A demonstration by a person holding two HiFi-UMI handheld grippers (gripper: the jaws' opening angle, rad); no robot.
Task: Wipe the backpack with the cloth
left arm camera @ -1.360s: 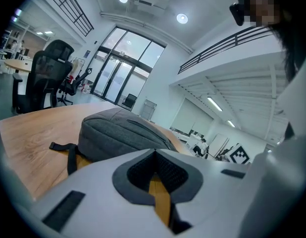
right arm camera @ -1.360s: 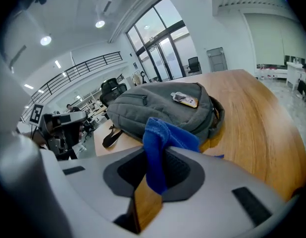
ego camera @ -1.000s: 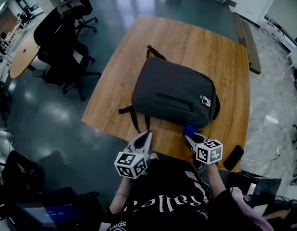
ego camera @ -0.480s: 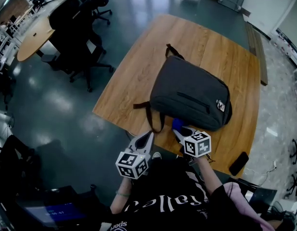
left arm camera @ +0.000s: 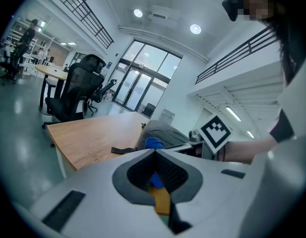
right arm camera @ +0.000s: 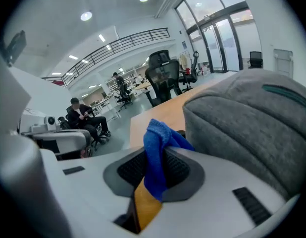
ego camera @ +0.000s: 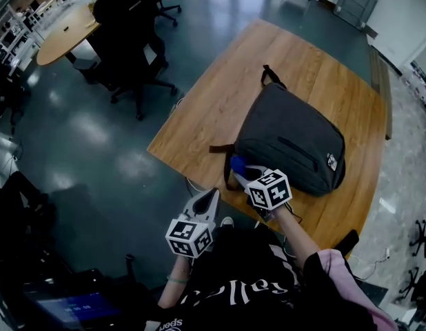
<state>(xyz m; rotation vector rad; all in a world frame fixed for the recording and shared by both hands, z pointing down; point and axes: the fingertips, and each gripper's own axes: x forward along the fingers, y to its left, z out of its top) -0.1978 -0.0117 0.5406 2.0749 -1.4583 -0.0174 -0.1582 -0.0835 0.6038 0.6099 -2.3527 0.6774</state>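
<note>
Right gripper (ego camera: 240, 169): jaws clamped on blue cloth (right arm camera: 155, 133), just beside grey backpack (ego camera: 290, 142) lying flat on wooden table (ego camera: 216, 98); left gripper (left arm camera: 154, 153): jaws together, empty, off table's near edge

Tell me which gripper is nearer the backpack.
Right. The right gripper, clamping the blue cloth, sits at the near edge of the backpack; the left gripper hangs off the table, shut and empty.
</note>
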